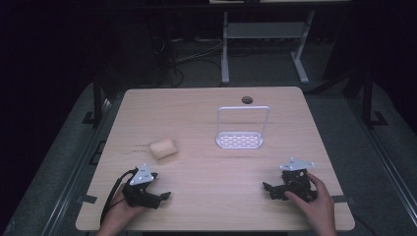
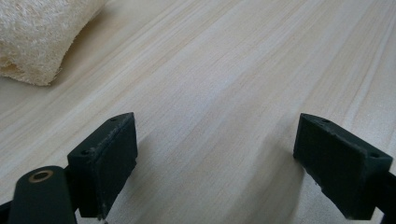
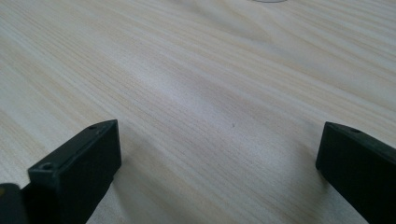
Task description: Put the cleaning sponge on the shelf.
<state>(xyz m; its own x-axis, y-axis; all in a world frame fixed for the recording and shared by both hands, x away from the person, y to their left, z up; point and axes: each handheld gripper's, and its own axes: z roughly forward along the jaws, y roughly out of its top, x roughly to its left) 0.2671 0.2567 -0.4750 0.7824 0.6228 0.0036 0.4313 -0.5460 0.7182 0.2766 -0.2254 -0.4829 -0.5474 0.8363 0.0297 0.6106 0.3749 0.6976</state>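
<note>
At the lower left of the high view, the left gripper (image 1: 164, 195) rests with jaws apart and empty; the right gripper (image 1: 266, 187) likewise. The loofah sponge (image 1: 163, 148) lies just above-right; approach low, straddling its middle before closing.

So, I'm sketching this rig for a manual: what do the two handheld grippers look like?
Both are black. The left gripper and right gripper each carry a grey three-cornered plate on top. A black cable loops from the left one. The pads are blocky, with small screw holes.
</note>
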